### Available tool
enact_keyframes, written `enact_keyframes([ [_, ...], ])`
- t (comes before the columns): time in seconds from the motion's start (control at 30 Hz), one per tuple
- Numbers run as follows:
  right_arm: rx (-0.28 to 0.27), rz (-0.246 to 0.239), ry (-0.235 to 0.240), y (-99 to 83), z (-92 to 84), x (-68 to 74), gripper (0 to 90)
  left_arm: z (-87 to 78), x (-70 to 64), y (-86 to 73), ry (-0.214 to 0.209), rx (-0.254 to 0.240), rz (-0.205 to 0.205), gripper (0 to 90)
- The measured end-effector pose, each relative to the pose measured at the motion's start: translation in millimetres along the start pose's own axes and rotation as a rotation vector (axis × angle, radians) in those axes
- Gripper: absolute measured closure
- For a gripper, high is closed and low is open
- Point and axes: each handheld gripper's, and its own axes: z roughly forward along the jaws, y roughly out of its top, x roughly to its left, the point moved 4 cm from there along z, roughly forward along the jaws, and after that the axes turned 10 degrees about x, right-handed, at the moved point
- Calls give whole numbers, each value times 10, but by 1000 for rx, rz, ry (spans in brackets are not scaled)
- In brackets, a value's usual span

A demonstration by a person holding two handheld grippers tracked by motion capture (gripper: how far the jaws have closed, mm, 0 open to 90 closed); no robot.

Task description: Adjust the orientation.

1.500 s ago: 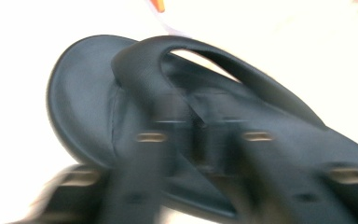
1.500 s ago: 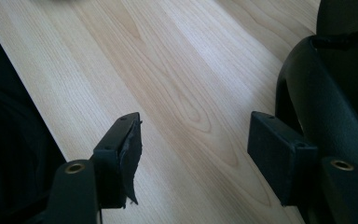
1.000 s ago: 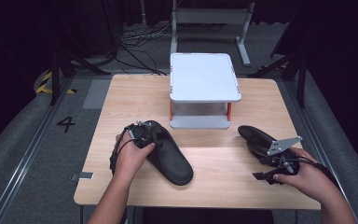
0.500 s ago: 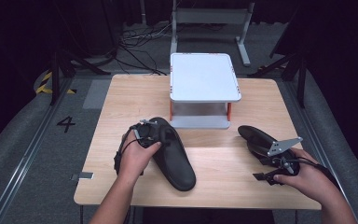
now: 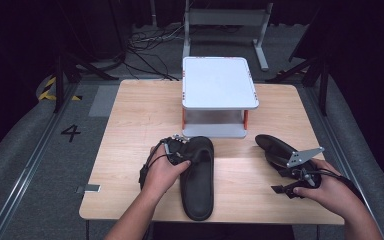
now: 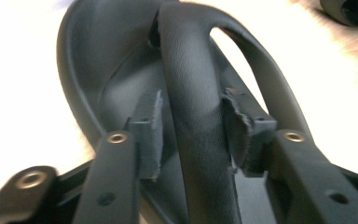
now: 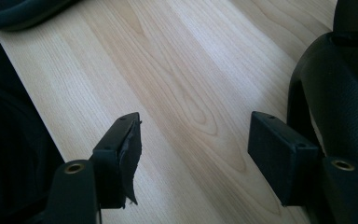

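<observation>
A black sandal [image 5: 198,182] lies lengthwise on the wooden table [image 5: 135,125], heel toward the front edge. My left gripper [image 5: 180,149] is at its toe end. In the left gripper view this gripper [image 6: 193,133] is shut on the sandal's strap [image 6: 191,93], both pads against it; its jaws have just been opening a little with the strap still between them. A second black sandal [image 5: 274,148] lies at the right. My right gripper [image 5: 285,186] hovers just in front of it, open over bare wood [image 7: 196,135], with that sandal [image 7: 345,93] beside its right jaw.
A white two-level stand [image 5: 219,82] with orange legs sits at the back middle of the table, its lower shelf just beyond the left sandal's toe. The table's front edge [image 7: 32,93] runs close by the right gripper. Cables lie on the floor behind the table.
The left hand moved right and slightly away, swinging the sandal from a diagonal lie to lengthwise, its toe now near the stand. The right hand and its sandal stayed put.
</observation>
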Motion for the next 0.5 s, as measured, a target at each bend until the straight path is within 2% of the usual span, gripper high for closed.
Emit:
enact_keyframes([
  [0.07, -1, 1, -6, -2, -13, -8, 360, -64, -10, 8, 3, -23, -3, 490],
  [0.1, -4, 2, -8, -2, -16, -10, 360, -112, -10, 16, 13, -41, 8, 457],
  [0.17, -19, 4, -16, 0, -44, -22, 362, -184, -4, 25, 58, -57, 49, 387],
  [0.23, -39, 4, -34, 6, -87, -46, 362, -263, -6, 14, 84, -48, 89, 390],
  [0.3, -53, 20, -55, -1, -139, -73, 363, -350, -11, -4, 79, -33, 151, 373],
  [0.4, -72, 38, -69, -32, -196, -123, 367, -492, 3, -36, 81, -30, 217, 348],
  [0.5, -84, 64, -101, -66, -249, -191, 373, -584, 86, -67, 68, -32, 234, 325],
])
